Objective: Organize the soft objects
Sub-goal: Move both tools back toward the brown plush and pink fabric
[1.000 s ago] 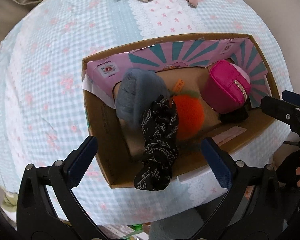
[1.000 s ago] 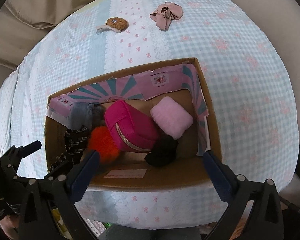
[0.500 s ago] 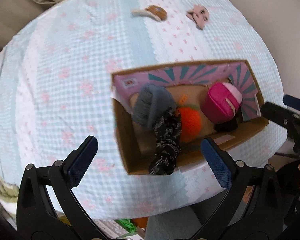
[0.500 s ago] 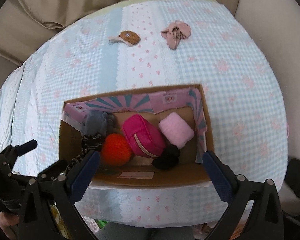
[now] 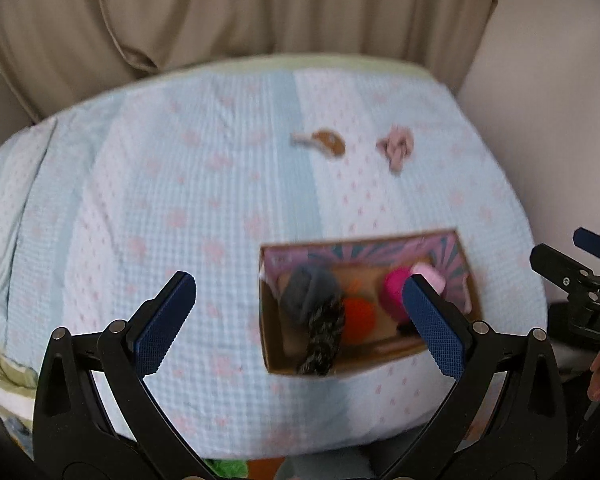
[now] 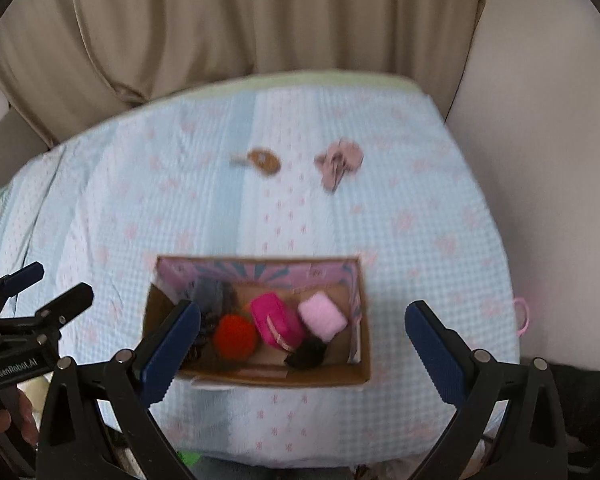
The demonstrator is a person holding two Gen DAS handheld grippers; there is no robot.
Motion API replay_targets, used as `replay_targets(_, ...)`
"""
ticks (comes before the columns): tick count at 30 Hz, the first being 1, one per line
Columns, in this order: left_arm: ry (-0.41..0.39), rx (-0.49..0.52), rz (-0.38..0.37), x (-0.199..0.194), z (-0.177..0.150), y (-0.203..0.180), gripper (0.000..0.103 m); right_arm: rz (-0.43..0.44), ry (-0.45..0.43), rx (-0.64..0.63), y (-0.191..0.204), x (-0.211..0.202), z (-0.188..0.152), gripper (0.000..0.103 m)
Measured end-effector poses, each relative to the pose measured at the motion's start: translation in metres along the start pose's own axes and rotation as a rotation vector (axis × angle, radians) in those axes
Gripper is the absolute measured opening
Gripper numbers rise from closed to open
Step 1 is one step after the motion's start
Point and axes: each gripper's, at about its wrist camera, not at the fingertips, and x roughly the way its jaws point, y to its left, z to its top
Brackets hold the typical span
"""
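1. Soft objects sit packed in the cardboard box [image 6: 259,376] on my checked blue tablecloth [image 6: 139,208], near its front edge: a grey knit piece [image 6: 209,294], an orange pom-pom [image 6: 235,335], a hot-pink zip pouch [image 6: 276,322], a pale pink fuzzy block [image 6: 323,317] and a black fluffy bit [image 6: 306,354].
2. From my left wrist view, a black patterned scrunchie [image 5: 324,340] drapes over the box's front wall.
3. Two items lie loose on the cloth, well beyond the box: a brown plush clip [image 6: 261,160] and, to its right, a dusty-pink fabric bow [image 6: 338,162].
4. My left gripper [image 5: 295,326] has its tongs spread wide and holds nothing; it hangs above the cloth at the box's left end.
5. My right gripper [image 6: 302,342] is likewise spread wide and empty, framing the box from above.
6. Both views are blurred, so finer detail I cannot tell.
7. Beige curtain [image 6: 239,20] hangs behind the table.
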Motion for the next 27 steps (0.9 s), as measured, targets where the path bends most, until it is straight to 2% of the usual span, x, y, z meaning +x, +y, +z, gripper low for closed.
replay_targets(6,-0.14,-0.032,0.006,-0.044,0.027,0.001,0.103,-0.04,-0.14,-0.002,-0.006,-0.046,0.02,0.102)
replay_targets(13,-0.274,-0.048,0.045,-0.075,0.051,-0.01,0.103,-0.023,-0.222,-0.007,-0.019,-0.059,0.039,0.102)
replay_targets(20,-0.289,-0.079,0.065,-0.068,0.078,-0.036,0.103,0.01,-0.252,-0.03,-0.042,-0.045,0.071,0.102)
replay_targets(27,-0.253,-0.144,0.057,-0.024,0.119,-0.063,0.103,0.054,-0.229,-0.081,-0.064,0.002,0.118,0.102)
